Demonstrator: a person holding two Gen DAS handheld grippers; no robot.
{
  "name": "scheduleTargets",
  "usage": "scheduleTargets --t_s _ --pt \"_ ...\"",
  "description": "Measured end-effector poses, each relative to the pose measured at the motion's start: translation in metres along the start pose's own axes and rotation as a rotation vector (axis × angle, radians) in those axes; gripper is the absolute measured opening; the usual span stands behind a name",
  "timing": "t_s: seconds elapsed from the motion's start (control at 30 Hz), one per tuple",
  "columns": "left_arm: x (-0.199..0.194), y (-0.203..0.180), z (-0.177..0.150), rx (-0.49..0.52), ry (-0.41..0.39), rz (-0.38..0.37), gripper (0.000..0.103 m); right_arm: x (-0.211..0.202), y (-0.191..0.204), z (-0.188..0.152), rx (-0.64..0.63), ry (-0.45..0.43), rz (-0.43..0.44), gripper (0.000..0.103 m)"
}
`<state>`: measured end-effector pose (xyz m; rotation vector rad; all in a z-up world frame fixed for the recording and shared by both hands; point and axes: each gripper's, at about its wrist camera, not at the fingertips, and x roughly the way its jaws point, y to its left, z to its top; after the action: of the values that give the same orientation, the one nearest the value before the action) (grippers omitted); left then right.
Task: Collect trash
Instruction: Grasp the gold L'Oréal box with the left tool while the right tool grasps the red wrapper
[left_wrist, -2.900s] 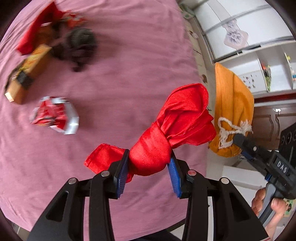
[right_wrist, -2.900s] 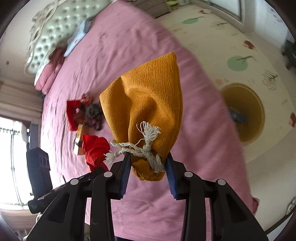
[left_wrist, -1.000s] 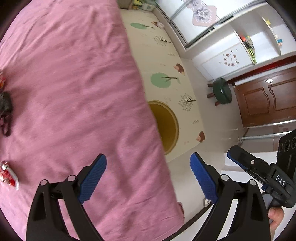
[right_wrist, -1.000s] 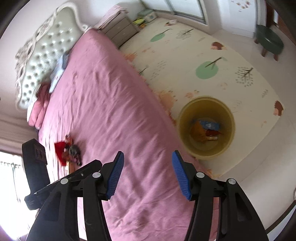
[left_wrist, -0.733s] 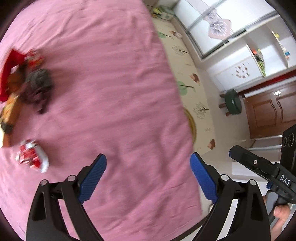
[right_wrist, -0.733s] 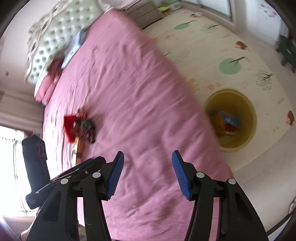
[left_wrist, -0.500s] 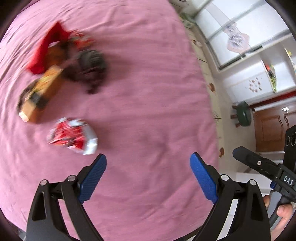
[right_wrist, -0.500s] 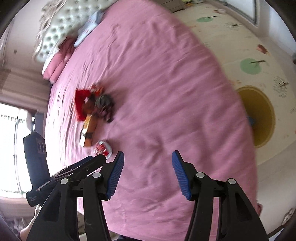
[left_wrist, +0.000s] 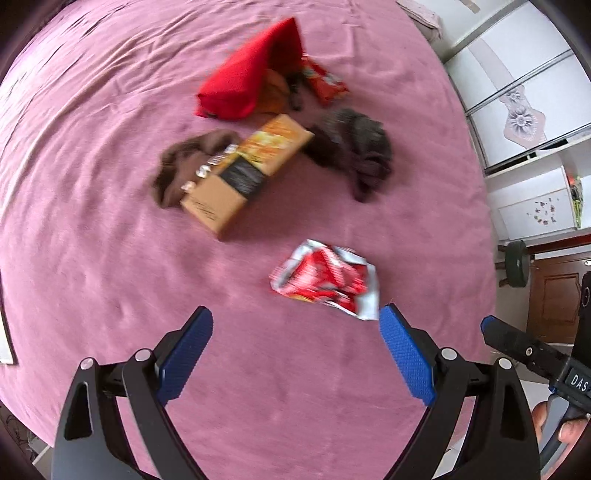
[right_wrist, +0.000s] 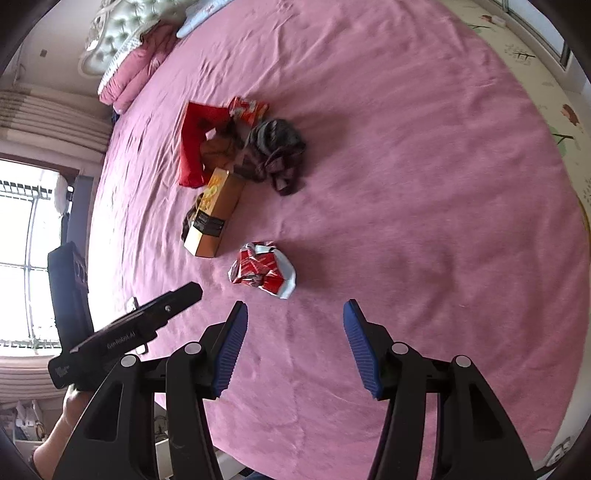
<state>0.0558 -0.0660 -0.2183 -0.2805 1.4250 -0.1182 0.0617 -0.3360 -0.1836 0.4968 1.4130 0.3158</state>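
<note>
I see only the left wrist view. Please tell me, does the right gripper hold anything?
Observer: No. The right gripper has its jaws open and empty, above the pink bedspread.
Operator: Which trash lies nearest to it?
Observer: The crumpled red-and-silver wrapper, just ahead of the jaws and not touching them.
Operator: What is beyond the pile?
Observer: Pink pillows lie before a tufted headboard.
</note>
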Motion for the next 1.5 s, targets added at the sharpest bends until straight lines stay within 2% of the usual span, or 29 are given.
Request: scheduleTargets --t_s 0.17,0.4,0.83,0.9,0.97,1.03,1.07,1.17,1.2,1.27,1.33,1.4,1.5 --pt "0.011 0.022 0.013 0.008 0.013 0.028 0.091 0.037 0.010 0.009 -0.011 0.056 -0.020 0.054" --pt "0.035 0.048 0.031 0.006 0.046 0.022 0.091 0.080 0.017 0.021 -0.044 0.117 -0.060 0.054" --pt "0.062 0.059 0.060 -0.008 0.063 -0.034 0.091 0.115 0.015 0.030 -0.041 0.193 -0.080 0.053" --pt "0.064 0.060 0.063 -0.010 0.065 -0.044 0.091 0.119 0.021 0.028 -0.047 0.198 -0.078 0.046" --pt "0.066 0.061 0.065 -0.012 0.068 -0.044 0.091 0.122 0.025 0.029 -0.055 0.205 -0.061 0.025" --pt "0.068 0.060 0.066 -0.011 0.072 -0.049 0.091 0.126 0.033 0.027 -0.079 0.210 -0.078 0.023" --pt "0.069 0.059 0.066 -0.012 0.072 -0.052 0.090 0.127 0.034 0.026 -0.088 0.209 -0.080 0.022" --pt "0.071 0.054 0.064 -0.011 0.075 -0.060 0.073 0.125 0.037 0.025 -0.086 0.209 -0.052 0.005" --pt "0.071 0.052 0.063 -0.006 0.076 -0.056 0.068 0.124 0.038 0.025 -0.083 0.207 -0.048 0.005" --pt "0.073 0.049 0.062 -0.007 0.080 -0.054 0.067 0.119 0.035 0.024 -0.078 0.195 -0.045 0.004" --pt "0.073 0.048 0.060 -0.025 0.076 -0.059 0.062 0.114 0.029 0.023 -0.069 0.190 -0.042 0.004" --pt "0.074 0.046 0.058 -0.038 0.074 -0.066 0.049 0.106 0.022 0.023 -0.059 0.174 -0.043 0.004" --pt "0.072 0.044 0.053 -0.058 0.071 -0.081 0.048 0.096 0.012 0.024 -0.029 0.153 -0.036 0.004"
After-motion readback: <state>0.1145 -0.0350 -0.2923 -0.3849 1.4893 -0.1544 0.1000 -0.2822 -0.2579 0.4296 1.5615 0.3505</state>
